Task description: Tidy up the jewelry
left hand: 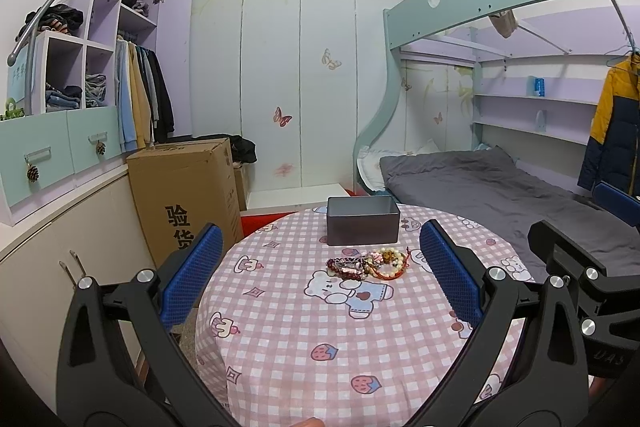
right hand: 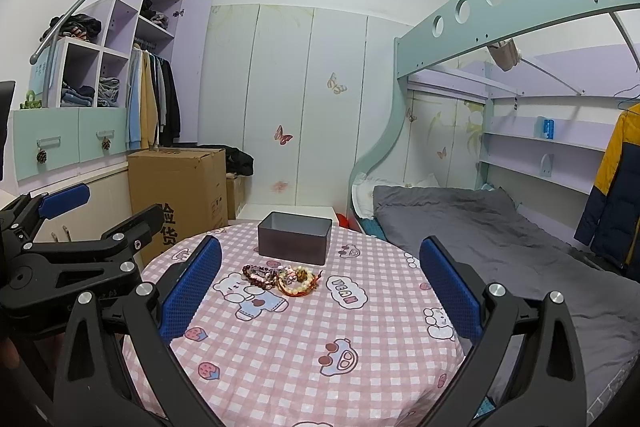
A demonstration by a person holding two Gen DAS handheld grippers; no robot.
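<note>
A heap of bead bracelets (left hand: 370,263) lies on the round table's pink checked cloth (left hand: 288,339); it also shows in the right wrist view (right hand: 282,277). Just behind it stands an open grey metal box (left hand: 363,220), also in the right wrist view (right hand: 295,237). My left gripper (left hand: 320,251) is open and empty, held above the table short of the bracelets. My right gripper (right hand: 320,263) is open and empty too, at about the same distance. Each gripper shows at the edge of the other's view.
A cardboard box (left hand: 188,191) stands on the floor left of the table by low cabinets (left hand: 52,267). A bunk bed with grey bedding (left hand: 500,191) lies to the right. A wardrobe wall (left hand: 280,87) closes the back.
</note>
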